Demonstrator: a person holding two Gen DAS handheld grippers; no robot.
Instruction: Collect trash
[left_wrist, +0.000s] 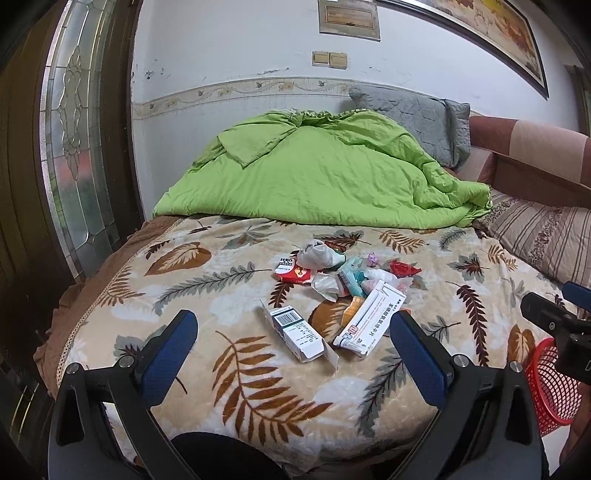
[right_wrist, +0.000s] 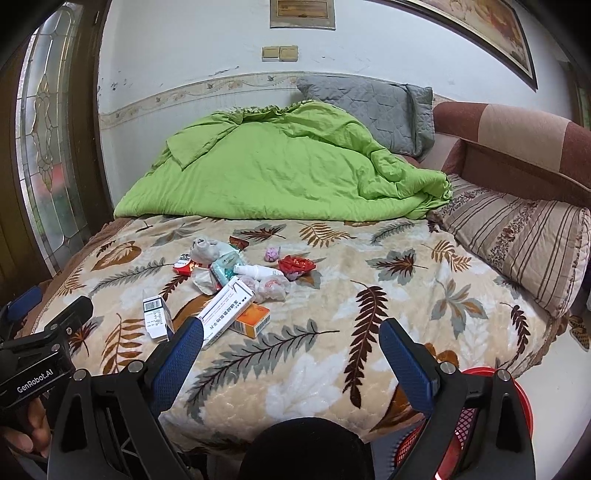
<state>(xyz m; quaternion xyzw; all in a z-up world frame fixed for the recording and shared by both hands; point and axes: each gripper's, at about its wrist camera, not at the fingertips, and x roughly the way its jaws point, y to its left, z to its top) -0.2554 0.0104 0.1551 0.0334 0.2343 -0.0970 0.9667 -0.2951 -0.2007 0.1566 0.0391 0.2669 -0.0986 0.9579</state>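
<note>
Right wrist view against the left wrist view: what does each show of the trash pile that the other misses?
Only the right wrist view shows the whole orange cardboard box beside the long white carton, plus the white plastic spray bottle. Only the left wrist view shows the red mesh basket from the side, unblocked. Both share the barcode-printed white box, the red crumpled wrapper, the leaf-patterned blanket, and an open hand-held gripper, left and right.

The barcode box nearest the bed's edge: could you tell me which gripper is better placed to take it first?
Probably left: the barcode box lies between the open left gripper fingers, while the right gripper is centred on bare blanket.
</note>
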